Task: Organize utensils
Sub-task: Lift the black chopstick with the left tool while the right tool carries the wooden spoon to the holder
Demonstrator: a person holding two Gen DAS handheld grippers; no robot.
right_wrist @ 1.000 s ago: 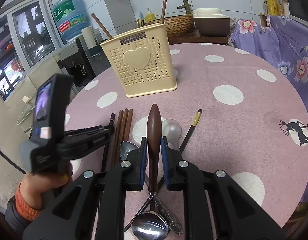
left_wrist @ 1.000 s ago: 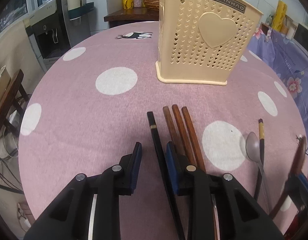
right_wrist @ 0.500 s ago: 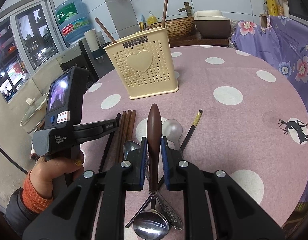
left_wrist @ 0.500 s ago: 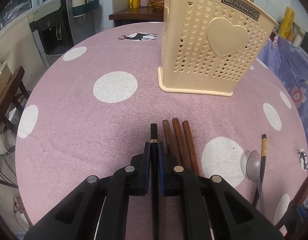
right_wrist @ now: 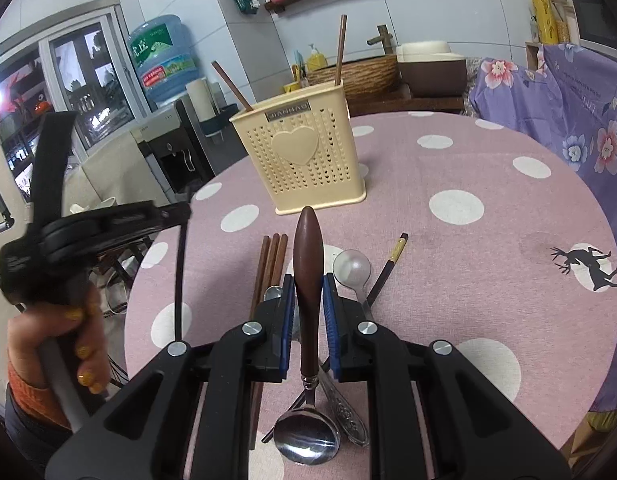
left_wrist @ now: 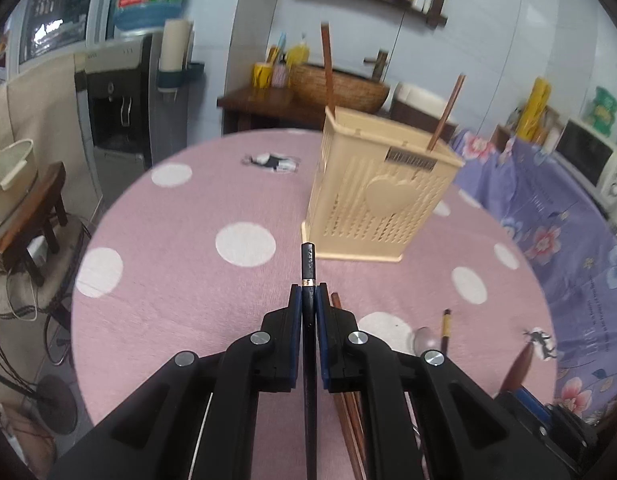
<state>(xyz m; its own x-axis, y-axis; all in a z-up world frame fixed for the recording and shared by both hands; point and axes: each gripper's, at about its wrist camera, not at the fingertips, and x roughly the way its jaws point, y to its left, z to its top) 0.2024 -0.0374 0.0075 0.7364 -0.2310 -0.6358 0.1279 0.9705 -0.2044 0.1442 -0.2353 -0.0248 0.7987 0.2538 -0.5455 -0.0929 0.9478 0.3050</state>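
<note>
Both claws loaded above the pink polka-dot table point(right_wrist: 488, 152).
My left claw point(left_wrist: 308, 294) pinches a black chopstick point(left_wrist: 308, 264); my right claw point(right_wrist: 308, 286) clamps a brown-handled steel spoon point(right_wrist: 307, 272) facing the cream plastic utensil basket point(right_wrist: 304, 160).

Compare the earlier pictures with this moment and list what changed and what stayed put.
The left hand-held gripper closed on the black chopstick lying beside the three brown chopsticks and lifted it off the pink tablecloth, so it now hangs in the air. Unchanged: the right hand-held gripper stays clamped on the brown-handled spoon, and the cream utensil holder and the other utensils lie where they were.
</note>
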